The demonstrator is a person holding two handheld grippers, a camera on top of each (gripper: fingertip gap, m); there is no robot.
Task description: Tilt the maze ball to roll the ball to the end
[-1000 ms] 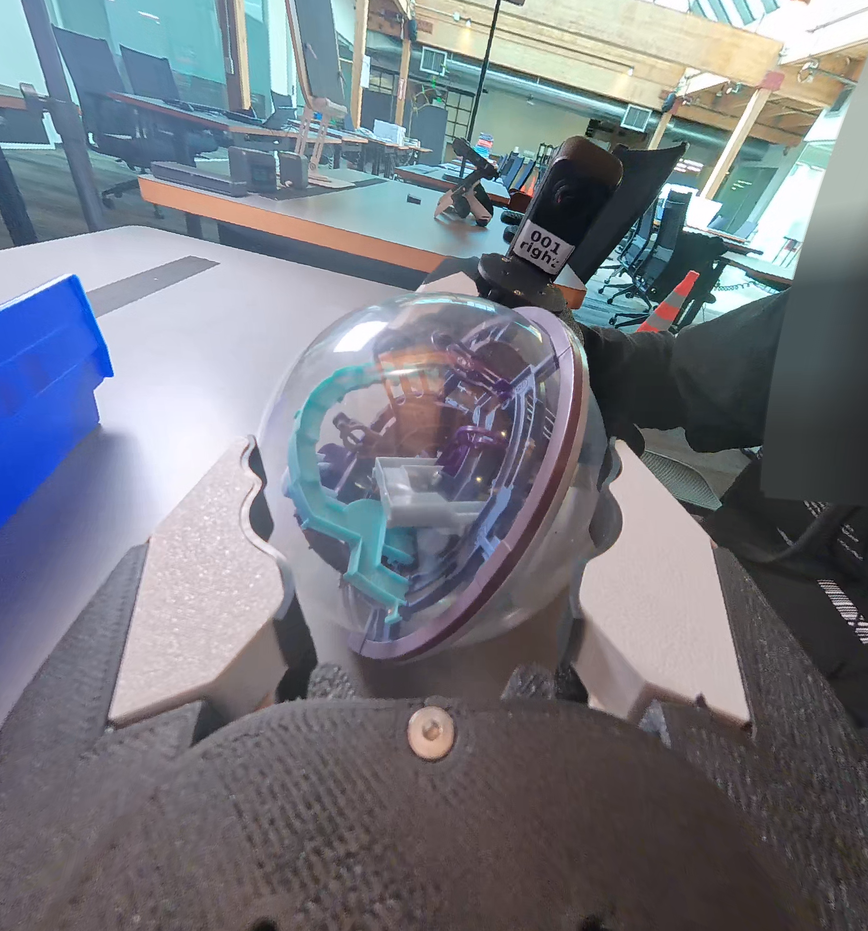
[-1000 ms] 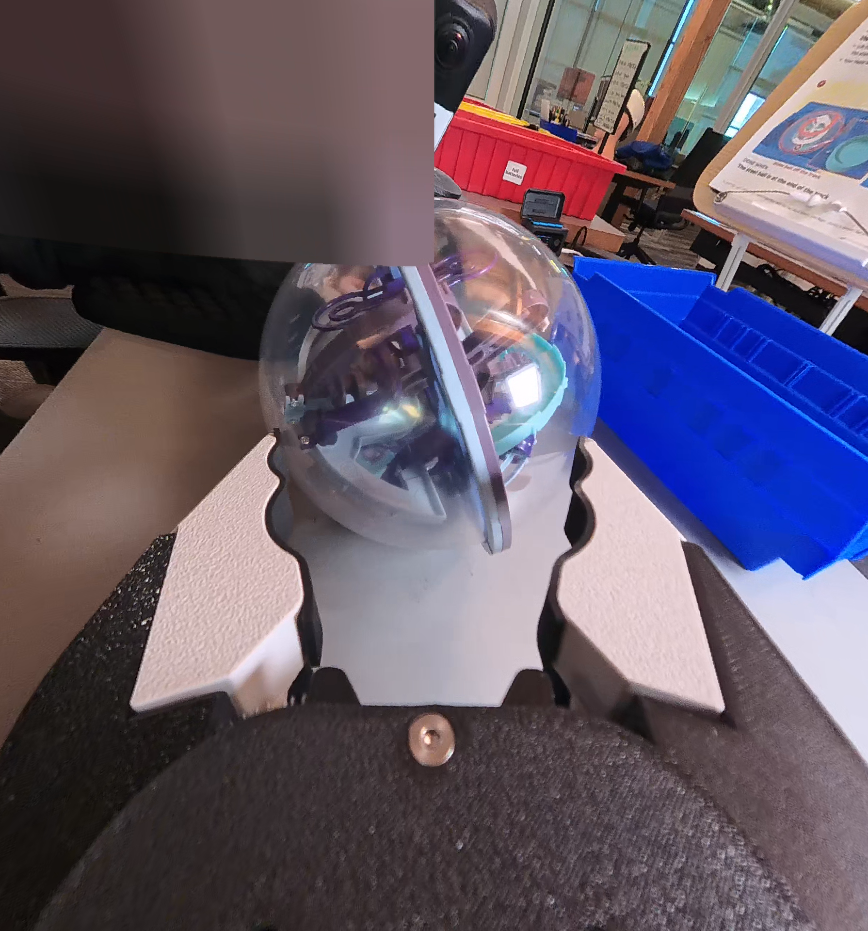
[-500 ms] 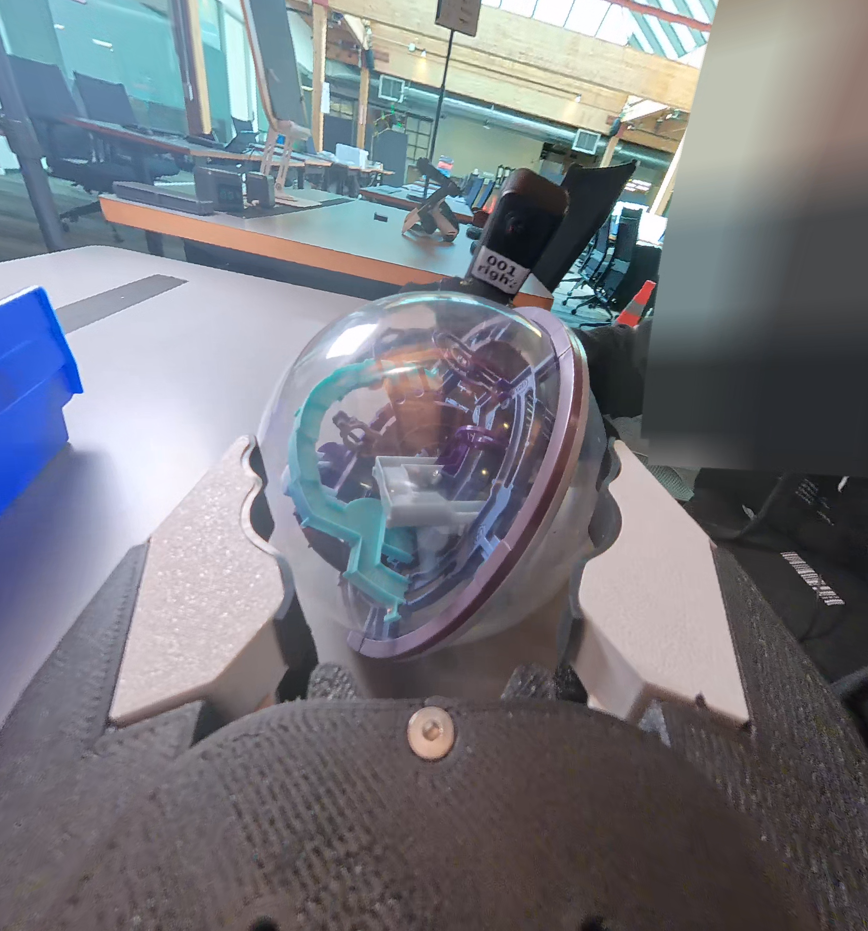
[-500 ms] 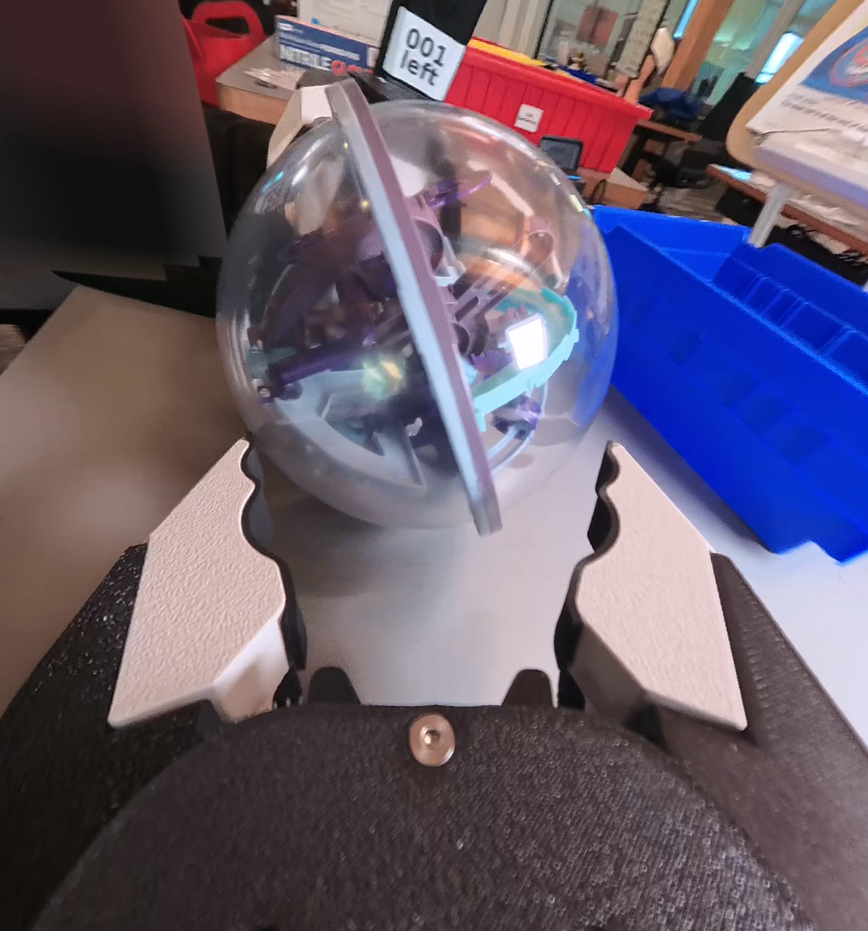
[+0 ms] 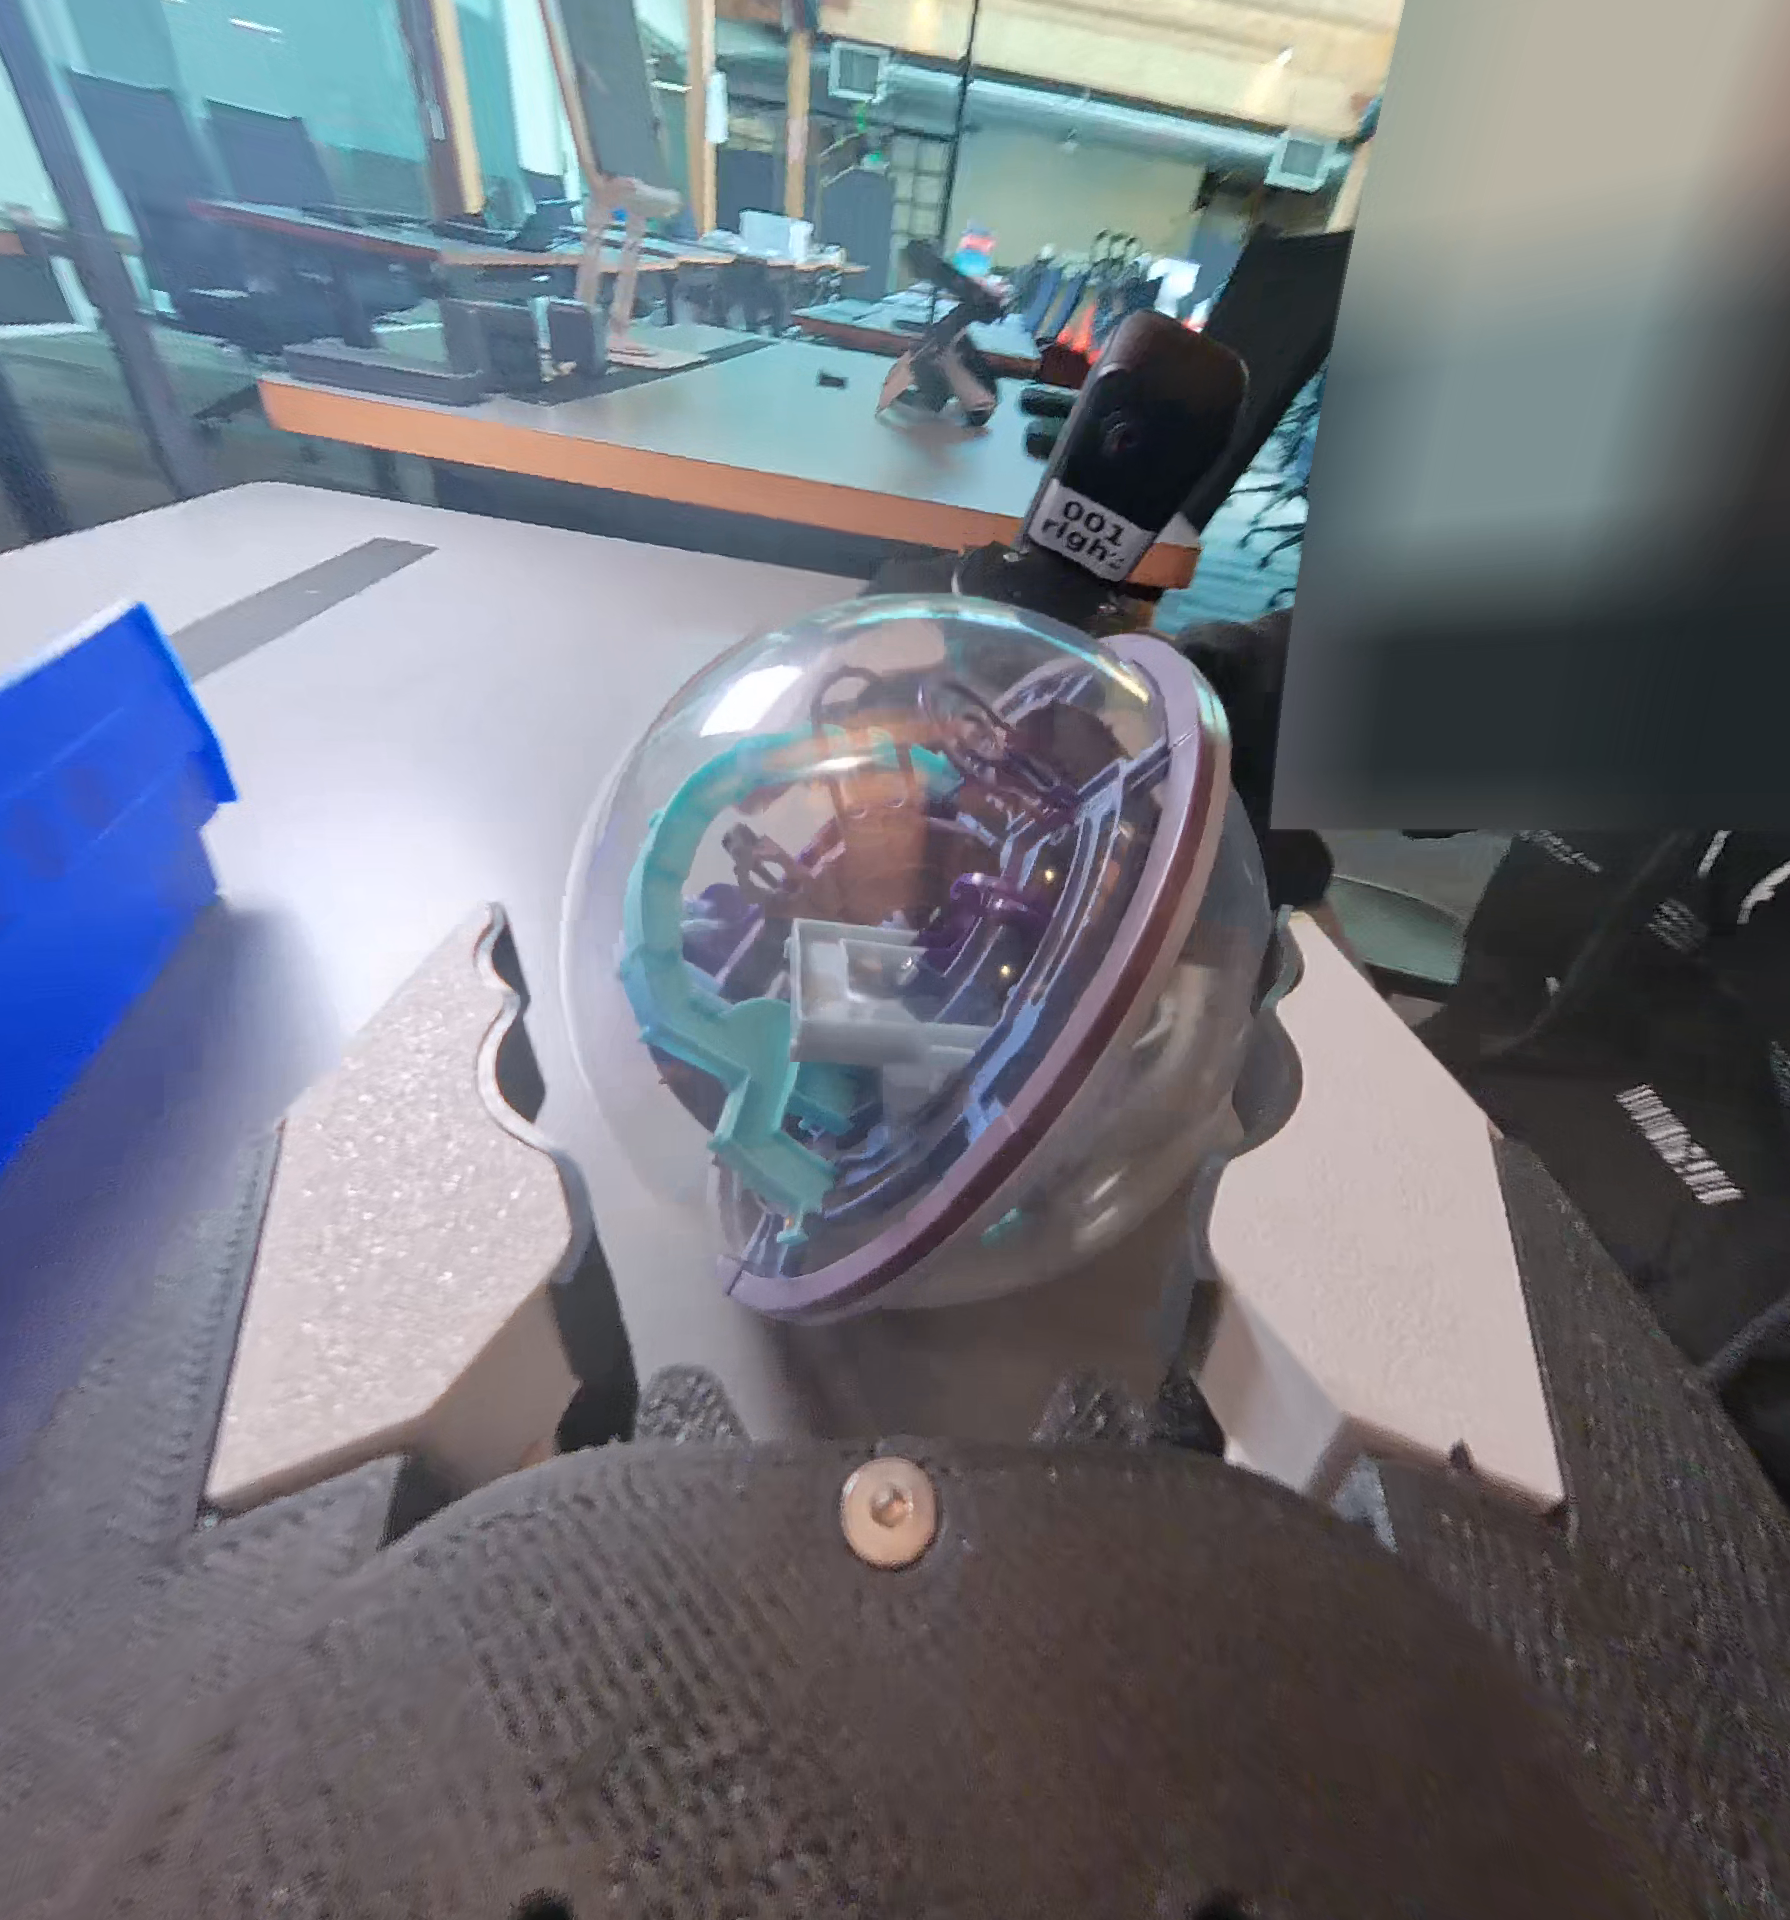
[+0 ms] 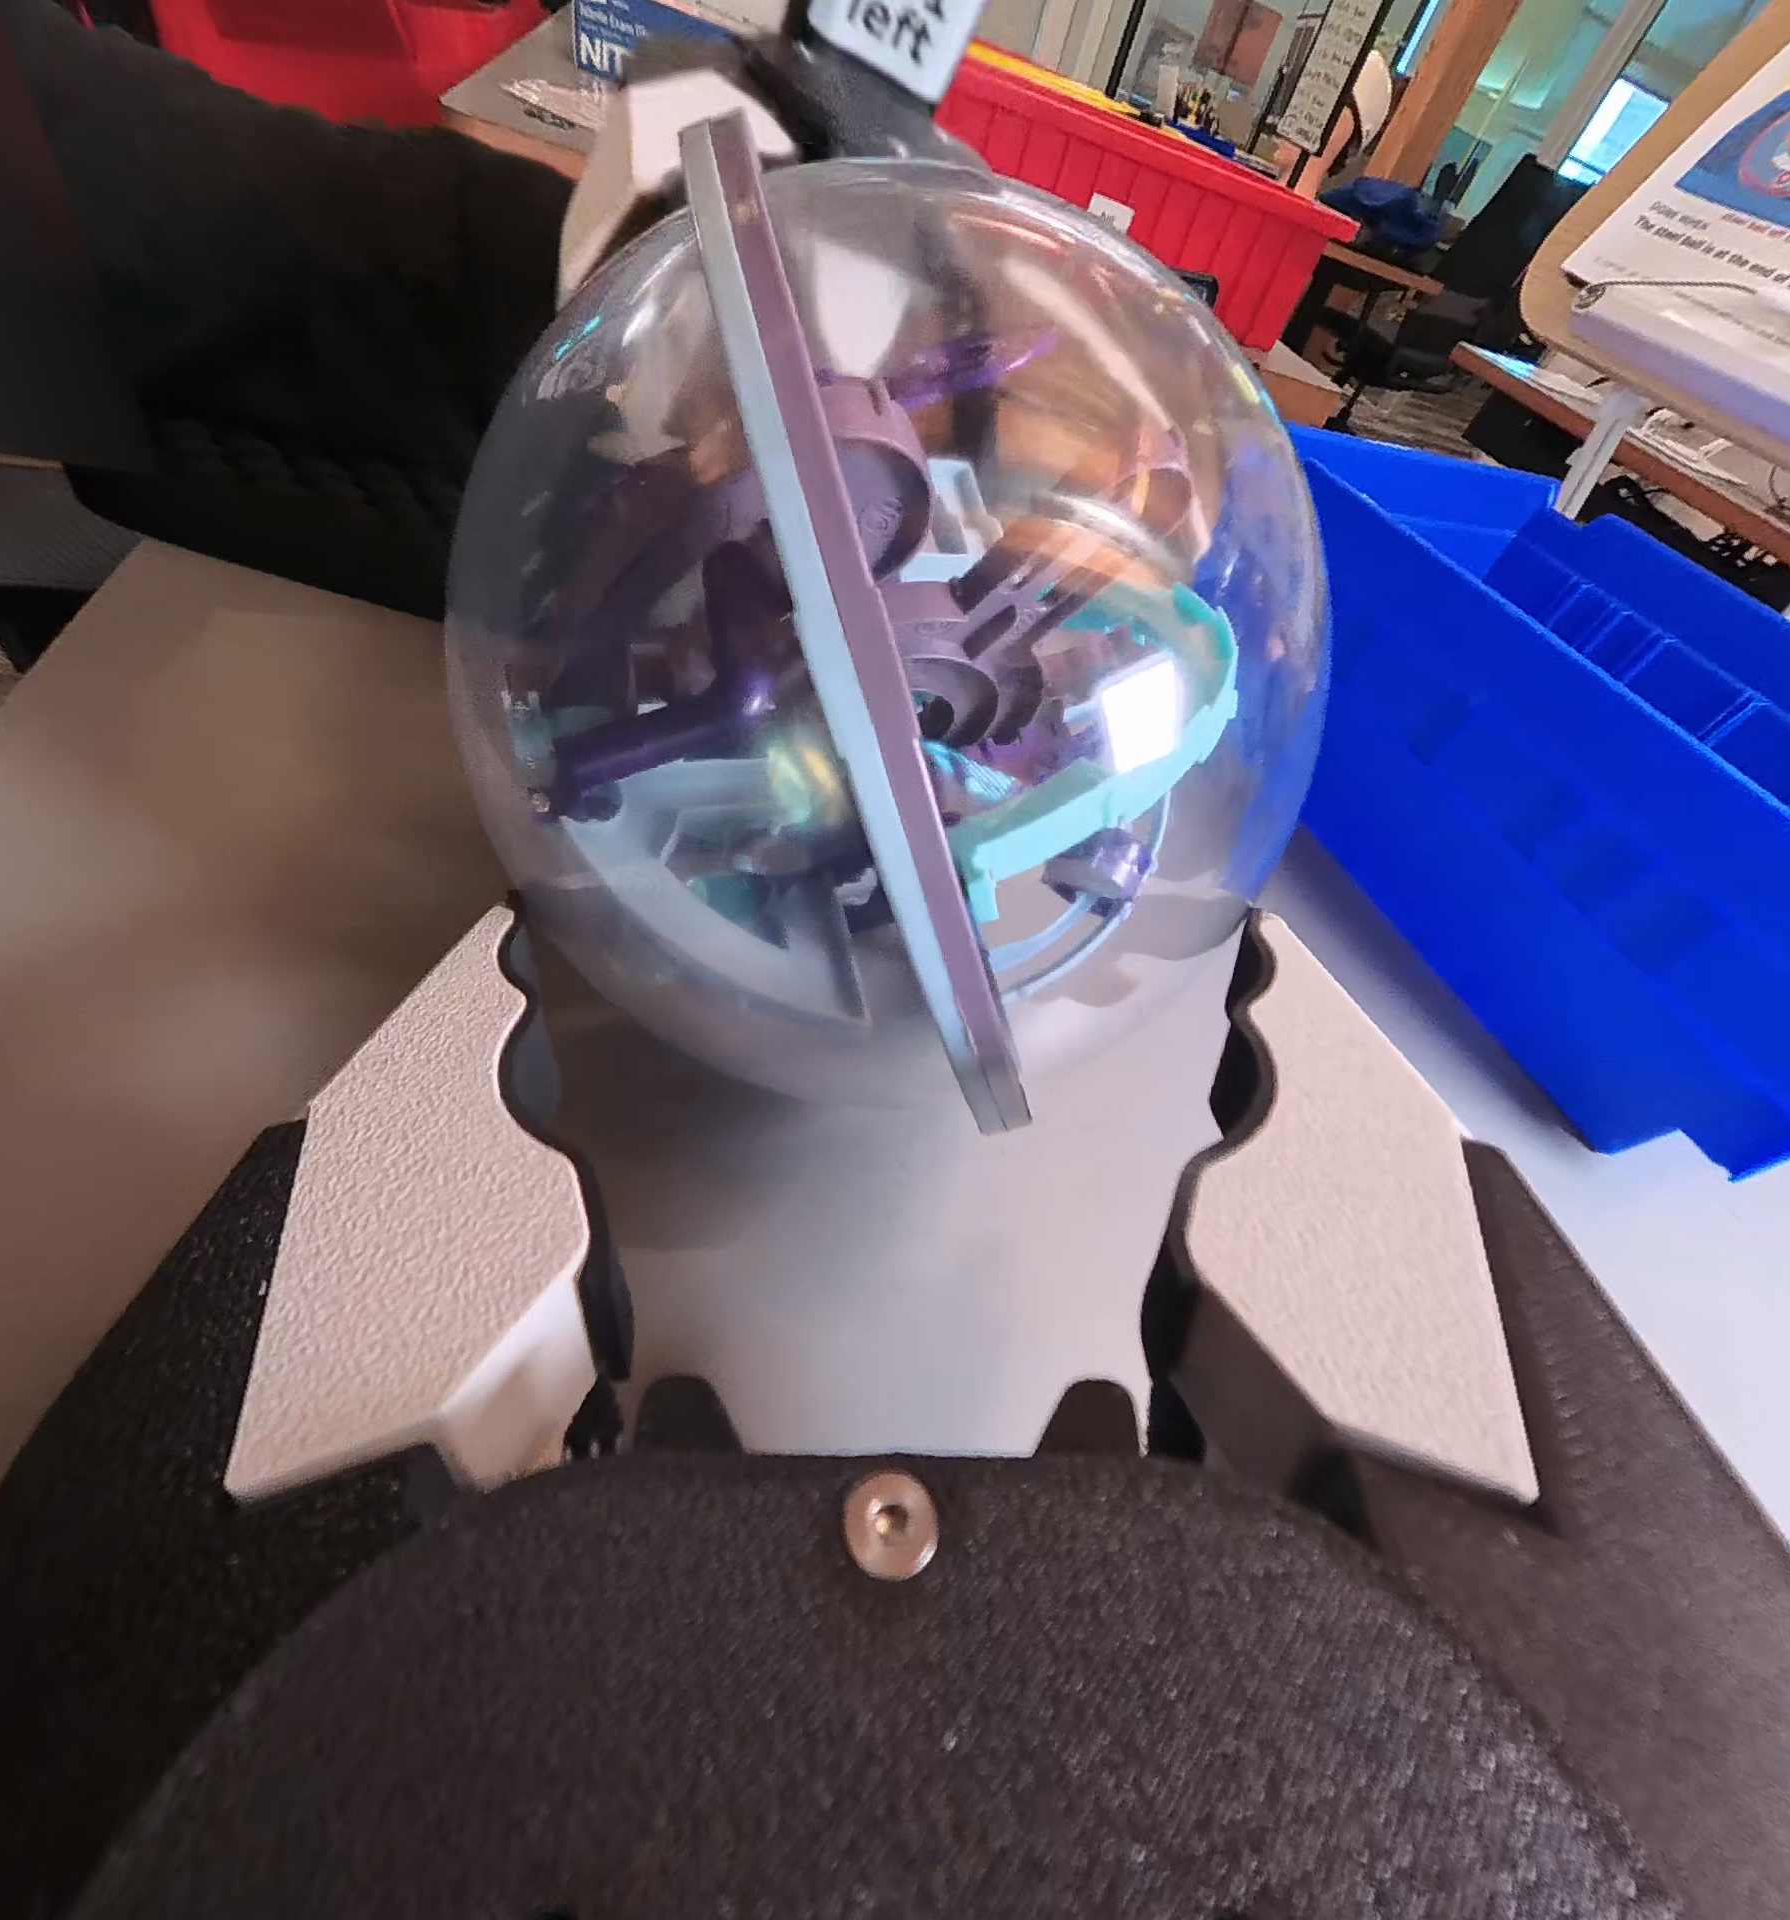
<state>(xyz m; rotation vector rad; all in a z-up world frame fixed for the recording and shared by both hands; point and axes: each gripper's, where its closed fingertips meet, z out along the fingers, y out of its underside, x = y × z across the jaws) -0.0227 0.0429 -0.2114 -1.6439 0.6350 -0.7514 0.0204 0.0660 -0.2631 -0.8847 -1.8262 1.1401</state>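
Counter [image 6: 195, 831], pale grey, carried a blue bin [image 6: 1597, 831] to the right of the maze ball [image 6: 891, 644]. Held just above the surface, the clear sphere was pinched from opposite sides by the left tool [image 5: 891, 935] and the right tool [image 6: 880, 925], its purple rim tilted.
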